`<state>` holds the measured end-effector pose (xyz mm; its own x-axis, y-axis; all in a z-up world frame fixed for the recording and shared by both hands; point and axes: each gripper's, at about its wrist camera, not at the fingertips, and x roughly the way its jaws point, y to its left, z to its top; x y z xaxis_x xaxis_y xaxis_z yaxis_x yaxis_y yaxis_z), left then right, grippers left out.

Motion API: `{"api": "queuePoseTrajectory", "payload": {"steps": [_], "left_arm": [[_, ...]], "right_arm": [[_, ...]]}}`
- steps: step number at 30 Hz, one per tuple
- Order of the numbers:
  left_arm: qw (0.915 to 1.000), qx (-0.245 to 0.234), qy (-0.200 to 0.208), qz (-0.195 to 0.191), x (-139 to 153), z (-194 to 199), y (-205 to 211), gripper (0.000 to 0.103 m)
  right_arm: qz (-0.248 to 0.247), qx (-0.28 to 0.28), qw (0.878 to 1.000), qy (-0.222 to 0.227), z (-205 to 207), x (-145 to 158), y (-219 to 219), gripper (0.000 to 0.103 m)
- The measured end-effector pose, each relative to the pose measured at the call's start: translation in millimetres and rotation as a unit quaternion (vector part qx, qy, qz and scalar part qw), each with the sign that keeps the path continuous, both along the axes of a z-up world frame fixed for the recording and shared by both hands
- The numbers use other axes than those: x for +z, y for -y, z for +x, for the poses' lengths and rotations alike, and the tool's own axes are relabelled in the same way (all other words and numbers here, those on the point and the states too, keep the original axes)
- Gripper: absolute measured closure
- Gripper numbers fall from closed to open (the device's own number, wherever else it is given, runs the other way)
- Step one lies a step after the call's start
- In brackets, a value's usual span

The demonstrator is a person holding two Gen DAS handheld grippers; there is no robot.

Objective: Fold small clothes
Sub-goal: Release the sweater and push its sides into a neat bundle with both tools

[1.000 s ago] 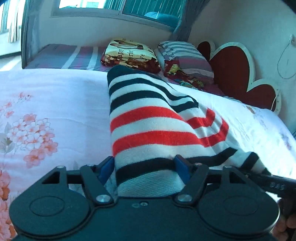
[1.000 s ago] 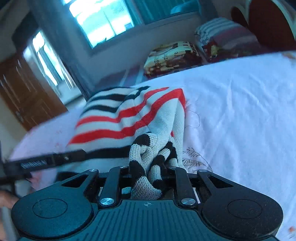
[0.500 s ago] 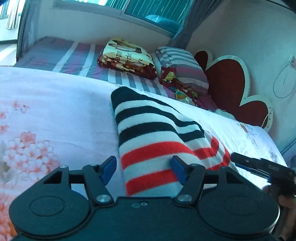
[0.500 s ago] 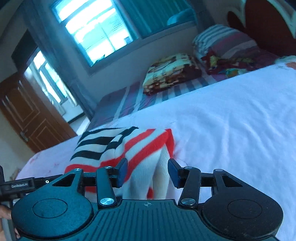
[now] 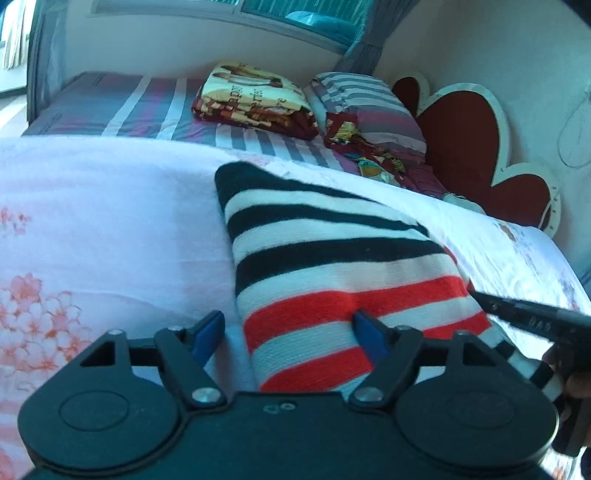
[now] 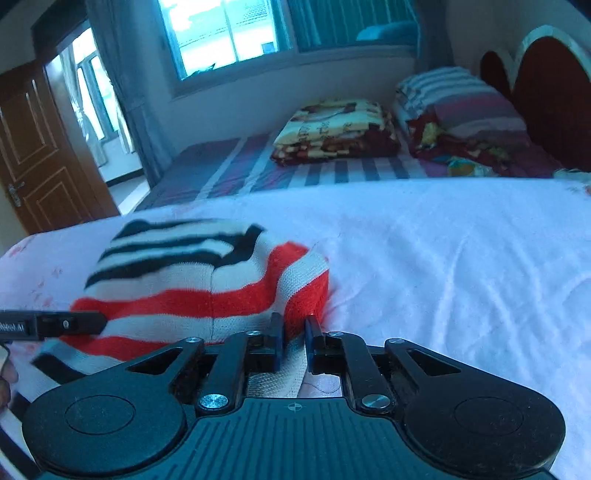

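A small knitted sweater (image 5: 332,266) with black, white and red stripes lies folded on the white floral bedspread (image 5: 110,221). My left gripper (image 5: 288,328) is open, its blue pads wide apart over the sweater's near left edge. In the right wrist view the sweater (image 6: 192,280) lies left of centre. My right gripper (image 6: 294,328) has its jaws nearly closed at the sweater's red right corner, with a narrow gap; I cannot tell if cloth is pinched. The right gripper also shows in the left wrist view (image 5: 532,317), and the left gripper in the right wrist view (image 6: 51,323).
A folded patterned blanket (image 5: 255,96) and a striped pillow (image 5: 369,107) lie on the striped bed beyond. A red heart-shaped headboard (image 5: 476,147) stands at the right. A wooden door (image 6: 40,147) and a window (image 6: 221,33) are at the left and back.
The right gripper let go of the bunched black-and-white sleeve, drew back, then narrowed its jaws at the sweater's red corner. The left gripper stayed open and pulled back a little.
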<state>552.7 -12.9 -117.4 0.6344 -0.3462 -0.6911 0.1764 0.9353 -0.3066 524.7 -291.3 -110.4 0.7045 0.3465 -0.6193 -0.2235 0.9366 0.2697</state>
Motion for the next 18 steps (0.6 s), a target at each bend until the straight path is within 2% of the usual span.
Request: {"api": "queuePoseTrajectory", "payload": {"steps": [1, 3, 8, 11, 14, 17, 18], "left_arm": [[1.0, -0.002, 0.008, -0.002, 5.7, -7.1, -2.4, 0.039], [0.9997, -0.008, 0.021, -0.006, 16.4, -27.4, -6.1, 0.043], [0.9992, -0.01, 0.032, -0.021, 20.9, -80.2, -6.9, 0.043], [0.9993, 0.003, 0.029, -0.026, 18.6, -97.5, -9.1, 0.043], [0.9991, 0.016, 0.02, -0.033, 12.7, -102.7, -15.0, 0.04], [0.9995, 0.015, 0.026, -0.013, 10.5, -105.9, -14.3, 0.038], [0.9995, 0.013, 0.028, -0.005, 9.4, -107.1, -13.5, 0.038]], "right_arm": [[0.006, 0.0, 1.0, 0.009, -11.2, 8.8, 3.9, 0.093], [0.022, 0.006, 1.0, 0.017, -33.6, 23.8, 8.5, 0.093], [0.035, 0.034, 0.998, 0.035, -90.2, 43.9, 6.6, 0.093], [0.0, 0.047, 0.998, 0.045, -117.9, 41.6, -1.7, 0.093], [-0.034, 0.045, 0.998, 0.026, -123.9, 27.7, -7.3, 0.093], [-0.033, 0.041, 0.998, 0.018, -123.3, 18.4, -6.7, 0.093], [-0.05, 0.046, 0.997, 0.022, -124.3, 16.3, -10.5, 0.093]]}}
